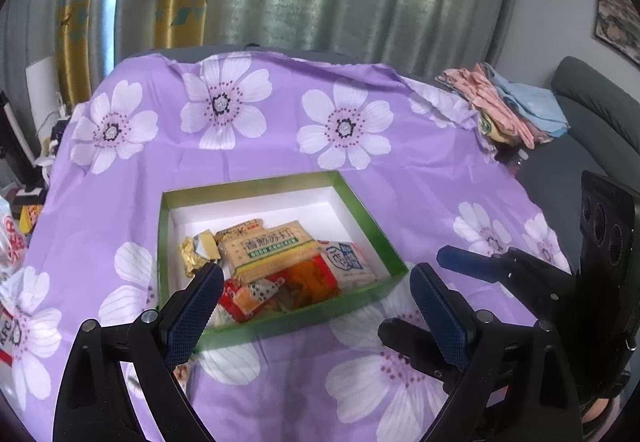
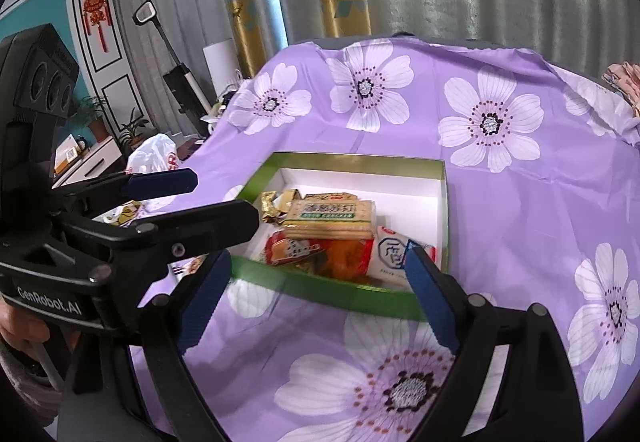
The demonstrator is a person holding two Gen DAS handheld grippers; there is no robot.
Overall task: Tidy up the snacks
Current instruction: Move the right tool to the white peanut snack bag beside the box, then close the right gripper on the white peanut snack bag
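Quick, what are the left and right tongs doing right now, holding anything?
Left tongs: open, holding nothing, near the green box.
Right tongs: open, holding nothing.

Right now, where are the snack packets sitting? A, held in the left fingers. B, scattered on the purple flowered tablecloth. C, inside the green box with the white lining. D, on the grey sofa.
C: the cracker packet with green lettering, the gold-foil candies and the other packets all lie inside the green box with the white lining, bunched at its near end; both grippers are open and hold nothing.
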